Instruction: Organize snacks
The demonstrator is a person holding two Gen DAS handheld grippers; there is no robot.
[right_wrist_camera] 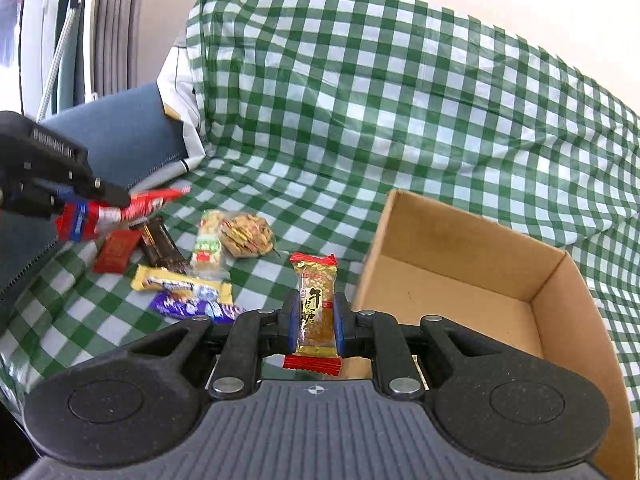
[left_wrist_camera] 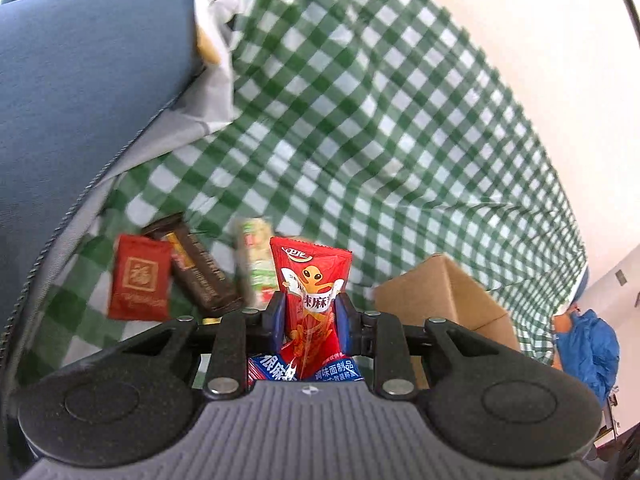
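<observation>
My left gripper is shut on a red spicy-strip snack packet and holds it above the green checked cloth. It also shows in the right wrist view, off to the left, with the red packet in it. My right gripper is shut on a gold candy bar with red ends, just left of the open cardboard box, which looks empty. The box also shows in the left wrist view.
Loose snacks lie on the cloth: a dark red packet, a brown bar, a green-white packet, a cracker packet, a yellow bar and a purple bar. A blue cushion lies at left.
</observation>
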